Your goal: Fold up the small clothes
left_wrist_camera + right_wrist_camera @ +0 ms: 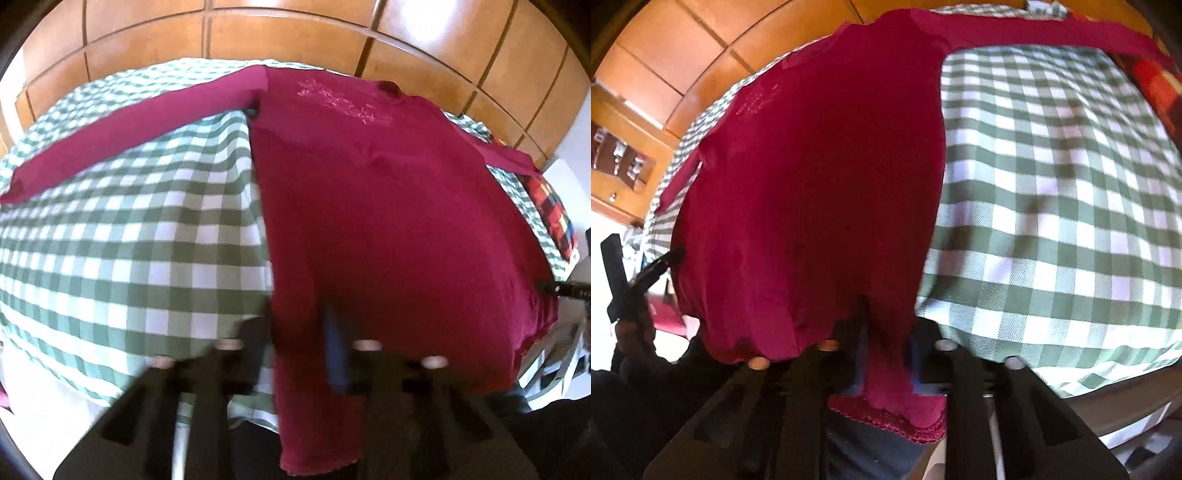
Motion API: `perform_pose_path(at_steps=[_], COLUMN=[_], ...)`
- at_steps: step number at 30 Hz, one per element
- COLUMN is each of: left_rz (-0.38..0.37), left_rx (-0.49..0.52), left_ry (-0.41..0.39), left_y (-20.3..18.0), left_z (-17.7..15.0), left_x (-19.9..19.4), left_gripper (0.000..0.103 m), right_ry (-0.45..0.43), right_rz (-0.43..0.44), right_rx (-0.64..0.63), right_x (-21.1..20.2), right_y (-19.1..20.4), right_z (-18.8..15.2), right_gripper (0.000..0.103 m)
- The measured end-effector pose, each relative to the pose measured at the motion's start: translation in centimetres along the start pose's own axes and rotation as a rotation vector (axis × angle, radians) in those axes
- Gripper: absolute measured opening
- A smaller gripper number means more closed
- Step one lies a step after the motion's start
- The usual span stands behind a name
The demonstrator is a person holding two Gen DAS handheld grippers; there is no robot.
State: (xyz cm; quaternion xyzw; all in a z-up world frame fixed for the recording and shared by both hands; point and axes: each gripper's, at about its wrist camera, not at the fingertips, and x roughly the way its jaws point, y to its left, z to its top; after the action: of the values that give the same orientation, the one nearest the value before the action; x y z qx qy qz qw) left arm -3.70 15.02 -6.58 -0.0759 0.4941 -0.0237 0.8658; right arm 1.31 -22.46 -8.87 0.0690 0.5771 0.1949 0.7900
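Right gripper point(886, 350): closed, hem of shirt pinched.
Left gripper point(299, 339): closed on the hem's other corner.
Maroon shirt point(388, 206): spread on checked bedcover point(129, 240), hem lifted at near edge, sleeves extended sideways.

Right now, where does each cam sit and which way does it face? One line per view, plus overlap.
Left wrist: on the left gripper at the near hem, facing up the red shirt toward the wood panels; own fingers clamp the hem.
Right wrist: on the right gripper at the hem's other corner, same heading; own fingers pinch the hem, a hand shows left.
Shared: the shirt, the checked cloth, and each sees the other gripper at its edge.
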Motion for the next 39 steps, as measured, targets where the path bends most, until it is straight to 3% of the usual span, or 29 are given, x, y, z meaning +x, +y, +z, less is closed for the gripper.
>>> perform_pose_path(at_steps=[4,8,10,11,12,14,16,17,21,24,28,33,35,37,39], left_rz=[-0.024,0.023,0.057,0.068,0.077,0.045,0.001,-0.028,-0.085,-0.103,-0.138,-0.145,-0.139,-0.136,-0.147], left_rx=[0.014,0.086,0.097,0.084,0.067,0.014,-0.047,-0.072,-0.094,-0.051,0.026,0.079,0.092,0.1,0.085], left_ry=[0.0,0.046,0.045,0.038,0.018,-0.044,-0.086,-0.105,-0.141,-0.138,-0.093,-0.036,-0.028,-0.021,-0.013], left_y=[1.2,1.6,1.3,1.2,1.3,1.7,2.0,2.1,-0.6,-3.6,-7.5,-10.4,-10.5,-10.5,-10.1], left_z=[0.8,0.5,0.7,1.0,1.4,2.6,3.8,4.4,7.0,7.8,8.5,9.2,9.3,9.2,9.4], left_x=[-1.2,-0.6,-0.2,-0.4,-0.8,-2.1,-2.5,-2.5,-0.7,0.6,2.9,4.9,5.2,5.2,5.3], left_gripper=[0.009,0.01,0.021,0.039,0.048,0.05,0.051,0.053,0.061,0.066,0.069,0.07,0.071,0.071,0.071], right_ry=[-0.018,0.077,0.105,0.105,0.107,0.054,-0.035,-0.087,-0.261,-0.407,-0.545,-0.597,-0.586,-0.588,-0.614], right_rz=[0.014,-0.008,0.013,0.038,0.077,0.112,0.116,0.11,0.06,-0.024,-0.073,-0.011,0.008,0.019,0.001], right_rx=[-0.079,-0.126,-0.108,-0.079,-0.046,0.0,0.052,0.091,0.296,0.471,0.627,0.826,0.878,0.888,0.846], right_x=[-1.6,-0.2,0.9,0.9,0.8,-0.6,-2.1,-2.7,-4.1,-5.3,-6.9,-5.4,-4.0,-3.9,-4.7], right_y=[1.9,2.3,2.0,1.5,1.0,-0.4,-2.1,-3.2,-9.3,-14.9,-20.6,-26.0,-26.6,-27.0,-25.9], right_z=[-0.2,-2.0,-2.3,-2.2,-2.0,-0.7,1.2,2.3,6.4,10.0,13.6,16.7,17.7,18.6,19.5], right_gripper=[0.009,0.009,0.009,0.01,0.013,0.024,0.052,0.059,0.062,0.061,0.058,0.052,0.039,0.008,0.008])
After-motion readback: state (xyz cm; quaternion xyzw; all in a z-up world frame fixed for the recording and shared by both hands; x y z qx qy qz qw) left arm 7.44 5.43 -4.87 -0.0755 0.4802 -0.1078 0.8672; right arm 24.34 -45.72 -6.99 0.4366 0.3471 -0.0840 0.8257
